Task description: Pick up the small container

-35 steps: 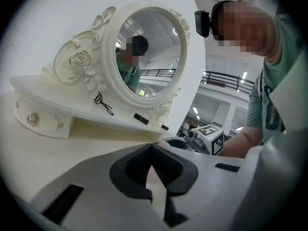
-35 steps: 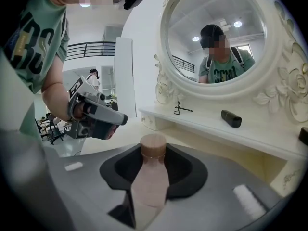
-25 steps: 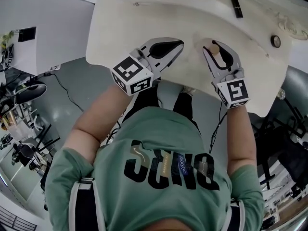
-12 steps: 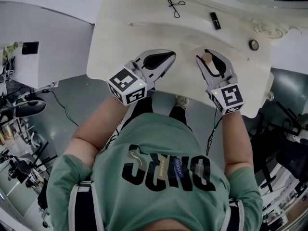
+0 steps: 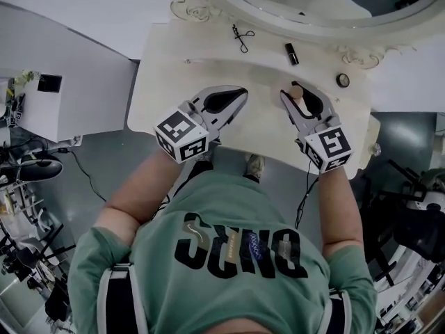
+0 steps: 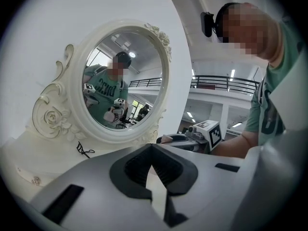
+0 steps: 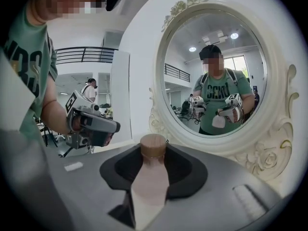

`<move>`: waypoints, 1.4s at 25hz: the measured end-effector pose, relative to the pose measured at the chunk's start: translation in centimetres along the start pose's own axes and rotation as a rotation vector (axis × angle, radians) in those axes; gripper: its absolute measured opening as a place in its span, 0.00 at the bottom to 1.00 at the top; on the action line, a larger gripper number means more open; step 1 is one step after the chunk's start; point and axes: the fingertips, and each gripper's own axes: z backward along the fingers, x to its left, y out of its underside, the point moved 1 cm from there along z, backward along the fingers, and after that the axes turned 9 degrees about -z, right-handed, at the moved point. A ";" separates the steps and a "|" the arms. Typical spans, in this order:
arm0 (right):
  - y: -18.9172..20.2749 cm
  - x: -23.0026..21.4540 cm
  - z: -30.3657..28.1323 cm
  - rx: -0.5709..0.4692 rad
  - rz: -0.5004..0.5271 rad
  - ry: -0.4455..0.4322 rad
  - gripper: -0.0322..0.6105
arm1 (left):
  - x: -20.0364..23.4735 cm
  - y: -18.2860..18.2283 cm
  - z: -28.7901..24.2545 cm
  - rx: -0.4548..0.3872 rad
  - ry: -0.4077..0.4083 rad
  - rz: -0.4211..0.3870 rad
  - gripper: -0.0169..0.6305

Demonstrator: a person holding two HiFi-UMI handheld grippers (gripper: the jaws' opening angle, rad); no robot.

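Note:
The small container point(image 5: 297, 90), a pale pink bottle with a wooden cap point(image 7: 153, 147), is clamped between the jaws of my right gripper point(image 5: 295, 94) over the right half of the white vanity table point(image 5: 164, 82). Its body runs back between the black pads point(image 7: 185, 170) in the right gripper view. My left gripper point(image 5: 243, 91) hovers beside it to the left, over the table's front edge. Its tips point(image 6: 152, 147) meet with nothing between them. Each gripper shows in the other's view: the right gripper point(image 6: 169, 138) and the left gripper point(image 7: 109, 128).
An oval mirror in an ornate white frame point(image 5: 208, 9) stands at the table's back. An eyelash curler point(image 5: 243, 37), a black lipstick tube point(image 5: 292, 53) and a small round jar point(image 5: 343, 80) lie in front of it. Grey floor surrounds the table.
The head view has swung forward, bringing the mirror and the back of the table into sight. Both grippers sit closer to the lipstick and mirror. The right gripper's hold on the container is unchanged.

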 end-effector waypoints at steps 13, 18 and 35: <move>-6.5 0.8 1.7 -0.018 0.018 -0.005 0.27 | -1.3 -5.6 0.6 -0.044 0.006 -0.042 0.03; -9.0 1.3 2.6 -0.035 0.025 -0.007 0.27 | -1.7 -7.7 1.1 -0.055 0.000 -0.062 0.03; -17.3 2.3 4.2 -0.052 0.059 -0.009 0.27 | -2.3 -15.8 2.5 -0.100 -0.007 -0.139 0.03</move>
